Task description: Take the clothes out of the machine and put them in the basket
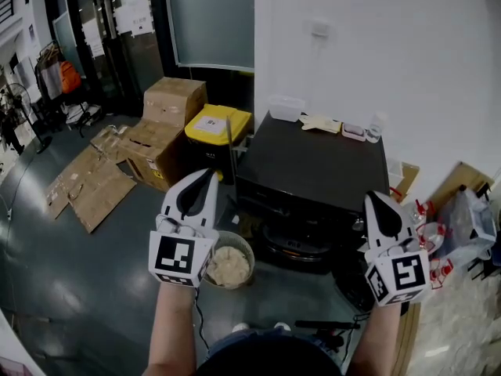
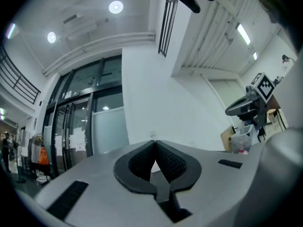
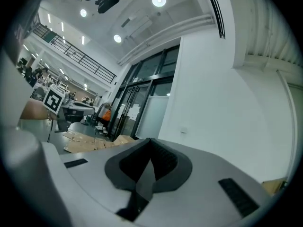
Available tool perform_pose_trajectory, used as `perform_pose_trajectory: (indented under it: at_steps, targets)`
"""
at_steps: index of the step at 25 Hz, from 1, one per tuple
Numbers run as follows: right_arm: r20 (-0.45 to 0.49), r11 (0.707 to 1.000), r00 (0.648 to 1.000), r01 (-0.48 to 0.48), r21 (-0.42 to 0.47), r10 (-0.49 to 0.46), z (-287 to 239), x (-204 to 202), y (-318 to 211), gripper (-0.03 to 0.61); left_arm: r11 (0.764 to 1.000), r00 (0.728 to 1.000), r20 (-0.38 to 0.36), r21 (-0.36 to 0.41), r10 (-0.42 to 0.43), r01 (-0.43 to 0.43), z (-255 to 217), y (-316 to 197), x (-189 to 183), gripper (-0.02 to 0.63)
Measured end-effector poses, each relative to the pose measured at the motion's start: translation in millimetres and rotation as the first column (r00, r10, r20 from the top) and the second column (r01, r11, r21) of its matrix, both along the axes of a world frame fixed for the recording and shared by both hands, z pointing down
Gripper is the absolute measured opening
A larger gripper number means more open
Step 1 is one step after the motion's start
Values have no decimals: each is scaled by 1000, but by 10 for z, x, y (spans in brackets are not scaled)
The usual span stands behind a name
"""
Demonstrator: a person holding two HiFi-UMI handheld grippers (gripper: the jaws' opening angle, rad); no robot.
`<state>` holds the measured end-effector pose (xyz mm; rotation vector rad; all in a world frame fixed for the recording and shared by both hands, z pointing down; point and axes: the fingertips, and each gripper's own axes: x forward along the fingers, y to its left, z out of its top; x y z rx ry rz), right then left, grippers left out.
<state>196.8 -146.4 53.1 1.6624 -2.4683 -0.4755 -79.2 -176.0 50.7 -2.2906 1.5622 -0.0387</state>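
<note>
The black washing machine (image 1: 313, 167) stands against the white wall in the head view, its round front opening (image 1: 296, 247) low down. To its left a round basket (image 1: 249, 251) on the floor holds cream clothes (image 1: 227, 266). My left gripper (image 1: 209, 173) is raised above the basket, and its jaws (image 2: 154, 143) are shut with nothing between them. My right gripper (image 1: 372, 197) is raised at the machine's right front corner, its jaws (image 3: 150, 141) likewise shut and empty. Both point level toward the wall. Inside the drum nothing can be made out.
Cardboard boxes (image 1: 168, 104) and a yellow bin (image 1: 218, 124) stand left of the machine, with flattened cardboard (image 1: 90, 182) on the dark floor. A clear box (image 1: 286, 108) and small items lie on the machine's top. Plastic bags (image 1: 466, 225) sit at the right.
</note>
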Motion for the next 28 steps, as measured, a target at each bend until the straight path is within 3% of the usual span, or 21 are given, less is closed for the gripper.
perform_pose_trajectory:
  at_steps: [12,17,28]
  targets:
    - [-24,999,1000,-4,43,5,-115,40,28,0,999,1000,16,42,-24,23,-168,53,59,2]
    - [-23,999,1000,-8,53,10,-147,28,2,0,997,997,73,63,-39,35,-210,39,125,2]
    - [-35,999,999,21,47,-19,-181,-57,-26,0,998,997,72,60,-38,34,-236,28,97,2]
